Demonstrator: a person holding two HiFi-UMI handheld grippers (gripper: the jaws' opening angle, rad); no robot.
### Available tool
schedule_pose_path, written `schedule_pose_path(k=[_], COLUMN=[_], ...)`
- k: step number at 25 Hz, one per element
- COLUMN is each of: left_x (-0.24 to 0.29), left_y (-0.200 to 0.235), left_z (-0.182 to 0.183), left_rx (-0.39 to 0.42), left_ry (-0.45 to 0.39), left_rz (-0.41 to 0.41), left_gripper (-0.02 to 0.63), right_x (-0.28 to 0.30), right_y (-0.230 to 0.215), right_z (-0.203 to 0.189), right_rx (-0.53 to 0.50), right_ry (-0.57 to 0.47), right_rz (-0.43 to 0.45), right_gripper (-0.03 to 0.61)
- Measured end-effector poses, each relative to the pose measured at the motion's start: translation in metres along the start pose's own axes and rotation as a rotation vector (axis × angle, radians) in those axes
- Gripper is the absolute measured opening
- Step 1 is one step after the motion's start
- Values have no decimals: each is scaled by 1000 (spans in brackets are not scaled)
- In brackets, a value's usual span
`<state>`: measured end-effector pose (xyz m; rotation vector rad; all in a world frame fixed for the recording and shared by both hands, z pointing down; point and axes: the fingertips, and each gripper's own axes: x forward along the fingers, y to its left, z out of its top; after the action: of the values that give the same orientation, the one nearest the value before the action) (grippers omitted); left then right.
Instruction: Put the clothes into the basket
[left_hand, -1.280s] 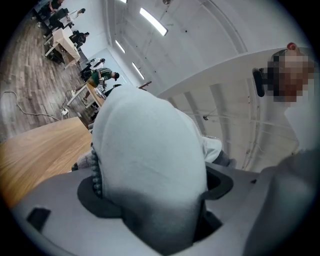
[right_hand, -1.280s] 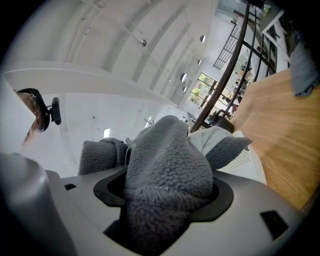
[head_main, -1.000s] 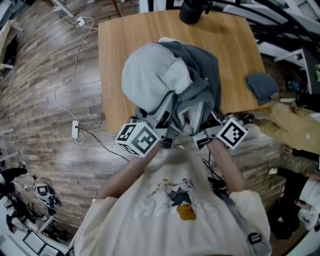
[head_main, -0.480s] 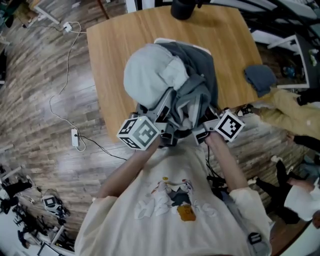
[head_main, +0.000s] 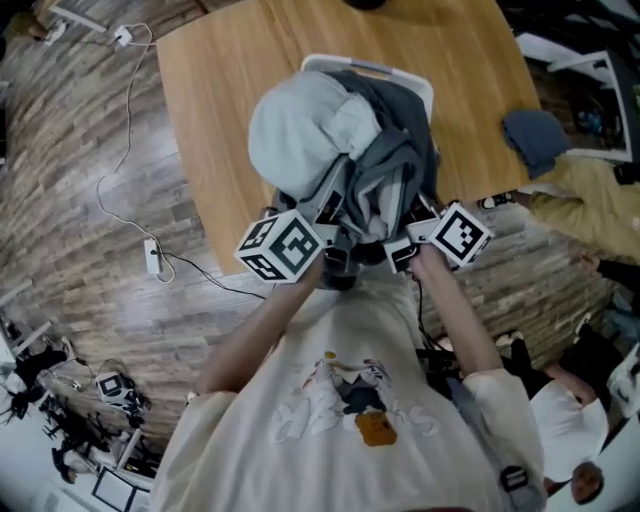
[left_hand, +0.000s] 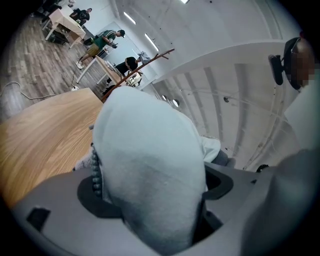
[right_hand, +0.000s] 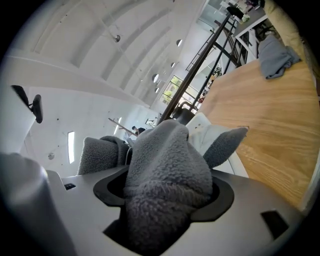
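A cream short-sleeved T-shirt (head_main: 300, 440) with a cartoon print (head_main: 352, 395) on the chest covers the person. The grey left tool (head_main: 332, 222) and right tool (head_main: 410, 232) each carry a white cube with black square markers.

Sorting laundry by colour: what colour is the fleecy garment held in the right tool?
The fleecy garment is plain dark grey; clearest in the right gripper view.

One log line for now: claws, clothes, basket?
left claw: shut on pale grey garment | right claw: shut on dark grey fleece | both over white basket | blue cloth on table
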<state>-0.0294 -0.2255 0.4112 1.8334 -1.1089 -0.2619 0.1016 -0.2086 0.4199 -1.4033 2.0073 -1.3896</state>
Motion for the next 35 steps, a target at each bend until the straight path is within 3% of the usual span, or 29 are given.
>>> schedule_pose_path(k=[7, 9, 12, 15, 19, 22, 26, 30, 35], left_x=[8, 8, 12, 19, 24, 34, 50, 61, 58], left_y=[17, 27, 27, 21, 28, 37, 42, 50, 42], left_z=[-9, -15, -19, -17, -23, -23, -41, -59, -57], left_rx=[9, -1, 20, 32, 61, 96, 185, 242, 242], left_ry=[67, 90, 113, 129, 185, 216, 287, 404, 394], left_rz=[81, 92, 100, 110, 161, 212, 296, 365, 350], left_gripper=[428, 428, 430, 434, 434, 434, 437, 439, 439], right_x=[7, 5, -7, -17, -38, -38, -36, -16, -10], right_y=[-18, -25, -33, -26, -14, -5, 17, 42, 37], right_z=[-11, -18, -12, 3, 9, 15, 28, 12, -7], right_rx=[56, 56, 11, -23, -66, -137, -210, -280, -245], right_ry=[14, 38, 108, 155, 148, 130, 78, 140, 195], right_rz=[-42, -96, -199, -199, -256, -282, -228, -158, -154], right_gripper=[325, 325, 325, 324, 250, 249, 242, 242, 242])
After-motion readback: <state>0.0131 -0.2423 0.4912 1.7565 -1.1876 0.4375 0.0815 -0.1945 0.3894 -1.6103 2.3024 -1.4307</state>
